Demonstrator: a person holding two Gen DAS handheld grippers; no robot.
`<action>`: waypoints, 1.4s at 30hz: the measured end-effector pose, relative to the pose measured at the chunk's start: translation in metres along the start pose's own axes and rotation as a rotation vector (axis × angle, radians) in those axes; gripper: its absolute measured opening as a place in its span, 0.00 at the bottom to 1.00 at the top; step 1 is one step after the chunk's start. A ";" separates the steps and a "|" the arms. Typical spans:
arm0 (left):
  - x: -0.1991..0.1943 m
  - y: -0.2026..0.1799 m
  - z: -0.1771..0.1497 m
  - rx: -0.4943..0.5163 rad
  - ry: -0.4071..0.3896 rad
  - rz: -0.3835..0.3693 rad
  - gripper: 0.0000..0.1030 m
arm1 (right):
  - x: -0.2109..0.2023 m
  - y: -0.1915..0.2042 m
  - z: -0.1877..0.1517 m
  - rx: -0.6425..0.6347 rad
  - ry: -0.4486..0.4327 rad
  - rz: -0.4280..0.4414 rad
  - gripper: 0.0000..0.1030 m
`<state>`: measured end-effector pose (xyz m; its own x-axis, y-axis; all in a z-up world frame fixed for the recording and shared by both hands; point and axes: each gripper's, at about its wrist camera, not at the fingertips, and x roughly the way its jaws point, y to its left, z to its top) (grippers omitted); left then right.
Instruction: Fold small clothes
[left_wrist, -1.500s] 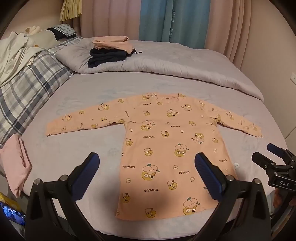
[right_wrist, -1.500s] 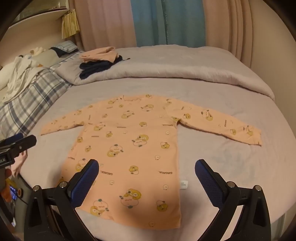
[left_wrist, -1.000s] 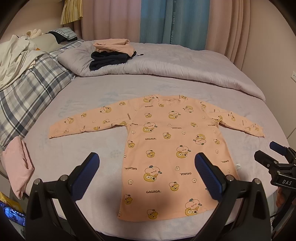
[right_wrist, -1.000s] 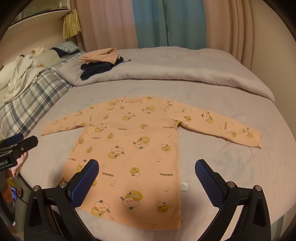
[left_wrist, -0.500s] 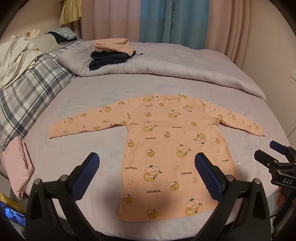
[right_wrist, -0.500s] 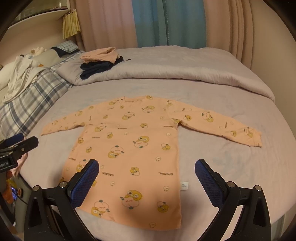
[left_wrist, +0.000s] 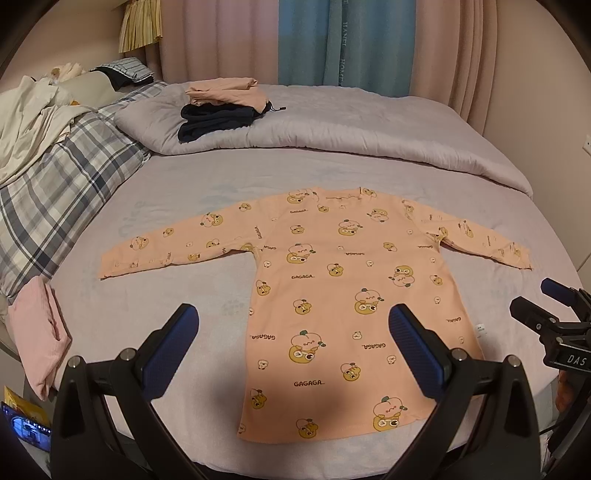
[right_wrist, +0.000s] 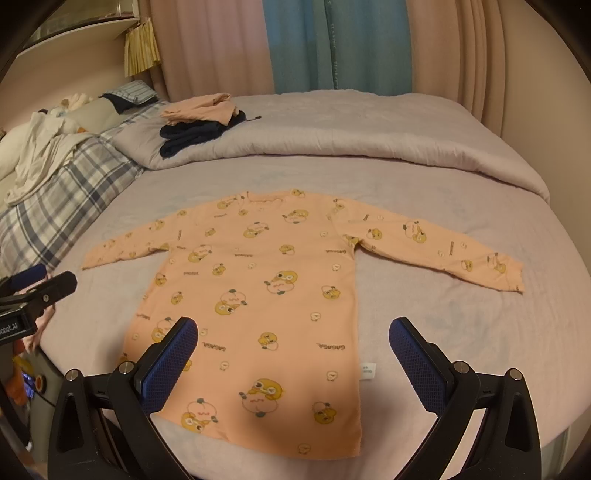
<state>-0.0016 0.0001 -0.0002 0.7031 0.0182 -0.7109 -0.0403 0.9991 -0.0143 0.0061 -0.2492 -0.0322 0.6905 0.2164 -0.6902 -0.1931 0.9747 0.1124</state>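
We're holding both tools above the near edge of the bed (left_wrist: 480, 122), neither touching any fabric. L gripper (left_wrist: 293, 345) is hanging w/ its blue-padded fingers (left_wrist: 171, 347) spread wide apart, nothing between them; R gripper (right_wrist: 293, 354) is doing the same, jaws fully parted and empty. In the left wrist view the R gripper is also showing at the far right edge, and in the right wrist view the L one is poking in at the far left.

The peach long-sleeve shirt (left_wrist: 347, 295) w/ cartoon fruit print & "GAGAGA" lettering is lying flat on the lilac sheet, both sleeves stretched out to the sides, neckline pointing away from us, hem nearest us. A small white tag (right_wrist: 368, 370) is sticking out at its right side seam.

Further back, a folded peach garment (left_wrist: 225, 90) is sitting on top of a dark navy one (left_wrist: 218, 120), both on the rolled-back duvet (left_wrist: 369, 129). A plaid blanket (left_wrist: 55, 192) is covering the left side, and a pink cloth (left_wrist: 38, 336) is resting at the near-left bed edge, well apart from the shirt.
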 end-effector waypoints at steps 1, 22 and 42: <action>0.000 0.000 0.000 0.000 0.000 0.001 1.00 | 0.000 0.000 0.000 0.000 0.000 -0.001 1.00; 0.001 -0.003 0.000 0.002 0.004 0.001 1.00 | 0.003 0.000 -0.001 0.004 0.007 -0.001 1.00; 0.007 -0.007 0.000 0.008 0.012 0.001 1.00 | 0.006 -0.001 -0.002 0.007 0.017 -0.001 1.00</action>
<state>0.0038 -0.0064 -0.0052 0.6944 0.0183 -0.7193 -0.0349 0.9994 -0.0083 0.0090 -0.2485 -0.0379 0.6788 0.2142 -0.7024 -0.1872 0.9754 0.1165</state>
